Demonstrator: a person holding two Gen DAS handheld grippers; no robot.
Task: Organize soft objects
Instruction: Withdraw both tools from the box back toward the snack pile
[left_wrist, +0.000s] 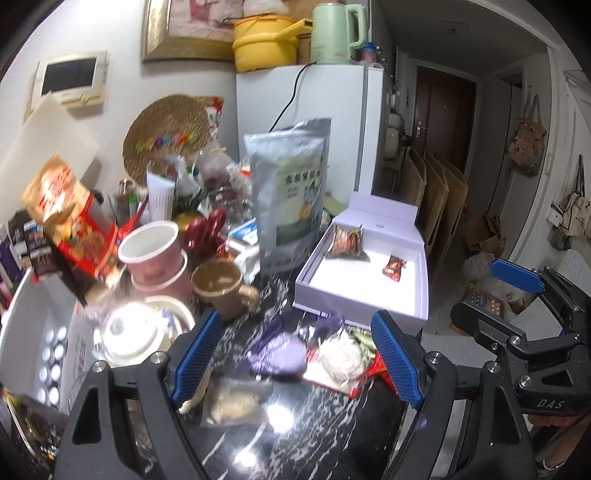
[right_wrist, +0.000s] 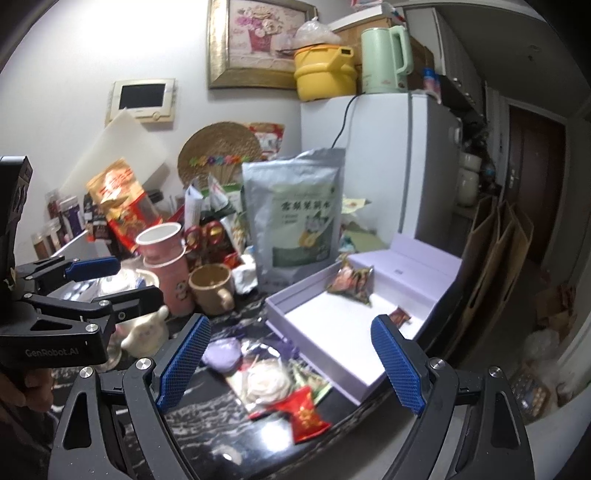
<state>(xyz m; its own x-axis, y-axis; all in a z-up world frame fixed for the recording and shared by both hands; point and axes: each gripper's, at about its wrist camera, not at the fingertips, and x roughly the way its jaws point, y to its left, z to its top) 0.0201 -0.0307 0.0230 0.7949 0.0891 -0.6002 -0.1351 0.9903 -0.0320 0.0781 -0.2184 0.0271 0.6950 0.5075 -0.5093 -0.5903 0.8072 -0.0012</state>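
Observation:
On the black marbled counter lie a purple soft lump, a white round pastry in clear wrap, a red packet and a beige packet. My left gripper hovers over them, open, with nothing between its pads. My right gripper is open too, above the purple lump and the pastry. Behind them stands an open lavender box holding a brown patterned packet and a small red-brown packet. Each gripper shows in the other's view: right, left.
A tall silver pouch stands left of the box. A brown mug, stacked pink cups, a white teapot and snack bags crowd the left. The white fridge is behind; the counter's edge drops off at the right.

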